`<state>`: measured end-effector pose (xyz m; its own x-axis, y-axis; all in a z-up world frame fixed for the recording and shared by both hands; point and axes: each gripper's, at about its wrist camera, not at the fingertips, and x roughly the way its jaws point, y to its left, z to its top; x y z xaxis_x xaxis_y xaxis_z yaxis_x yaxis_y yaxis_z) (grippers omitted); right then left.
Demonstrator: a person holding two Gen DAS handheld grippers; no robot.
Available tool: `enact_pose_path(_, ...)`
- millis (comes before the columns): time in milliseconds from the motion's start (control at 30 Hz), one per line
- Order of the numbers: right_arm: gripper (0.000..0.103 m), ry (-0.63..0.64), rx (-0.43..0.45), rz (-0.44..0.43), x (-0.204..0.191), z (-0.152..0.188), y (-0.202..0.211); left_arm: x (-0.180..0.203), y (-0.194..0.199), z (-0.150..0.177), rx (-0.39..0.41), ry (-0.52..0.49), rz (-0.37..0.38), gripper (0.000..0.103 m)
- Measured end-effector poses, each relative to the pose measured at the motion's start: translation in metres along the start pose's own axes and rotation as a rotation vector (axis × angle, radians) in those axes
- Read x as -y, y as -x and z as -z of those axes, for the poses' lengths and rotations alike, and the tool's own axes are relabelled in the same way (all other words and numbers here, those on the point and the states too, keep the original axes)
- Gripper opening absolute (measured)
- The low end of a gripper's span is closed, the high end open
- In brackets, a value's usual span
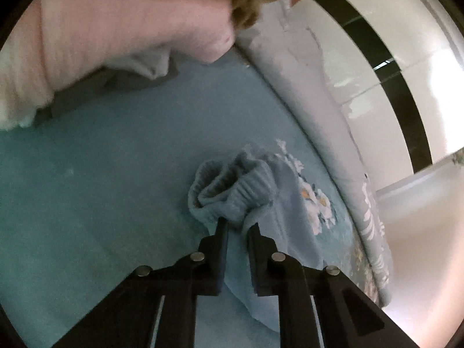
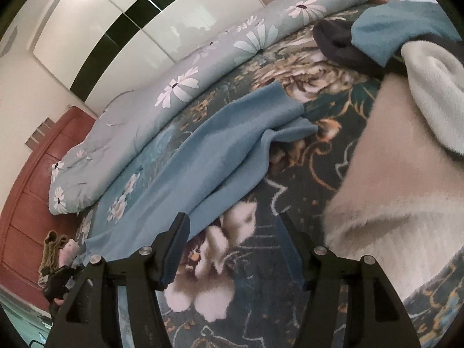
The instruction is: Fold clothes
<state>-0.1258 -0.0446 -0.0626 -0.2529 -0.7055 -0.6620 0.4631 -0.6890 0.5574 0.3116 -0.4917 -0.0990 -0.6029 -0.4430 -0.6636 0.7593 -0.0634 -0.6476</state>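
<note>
We see a bed covered with a dark green floral bedspread (image 2: 293,191), with big white and beige flowers on it. Along its far side lies a rolled pale grey-blue quilt (image 2: 179,87) printed with white daisies. Behind the quilt stands a glossy white wardrobe (image 2: 162,20) with a black stripe across its doors, and at the left there is a reddish-brown wooden headboard (image 2: 32,179). Near the headboard we can see a small heap of khaki and pink cloth (image 2: 58,249), too small to name.

The blue sweater (image 2: 203,150) is spread on the bedspread, just beside the quilt. In the left wrist view it fills most of the surface, and its ribbed cuff (image 1: 229,188) is bunched up in front of the left gripper (image 1: 237,226). The jaws of this gripper are nearly closed and pinch the blue fabric just under the cuff.

The right gripper (image 2: 232,226) has its jaws wide apart and nothing is between them; below it is only the bedspread, with the sweater's edge just beside its left finger.

At the right lies a fluffy cream garment (image 2: 385,179). Further away we see a pile of a teal cloth (image 2: 397,26), a dark grey garment (image 2: 336,43) and a white fleece piece (image 2: 435,95).

We find no containers here.
</note>
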Motion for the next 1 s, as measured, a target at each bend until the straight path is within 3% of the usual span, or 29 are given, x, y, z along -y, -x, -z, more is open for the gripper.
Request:
enact_pose_path(133, 0.063, -0.005, -0.007, -0.010, 0.001, 0.004, 0.001, -0.012, 0.039, -0.002, 0.071, 0.008, 0.053, 0.011)
enact_pose_path(300, 0.063, 0.008, -0.005, -0.020, 0.000, 0.009, 0.008, -0.043, 0.104, 0.001, 0.171, -0.003, 0.063, 0.011)
enact_pose_path(567, 0.063, 0.020, -0.027, -0.084, -0.013, 0.010, -0.006, -0.105, 0.169, 0.002, 0.240, -0.005, -0.039, 0.011)
enact_pose_path(667, 0.063, 0.043, -0.030, -0.126, -0.026, 0.000, -0.016, -0.127, 0.171, 0.005, 0.252, 0.059, -0.070, 0.011)
enact_pose_path(833, 0.063, 0.061, -0.060, -0.208, -0.049, -0.027, -0.052, -0.135, 0.143, 0.007, 0.213, 0.059, -0.107, 0.015)
enact_pose_path(1000, 0.063, -0.018, -0.103, -0.131, -0.042, -0.038, -0.089, -0.141, 0.143, 0.010, 0.178, 0.071, -0.068, 0.020)
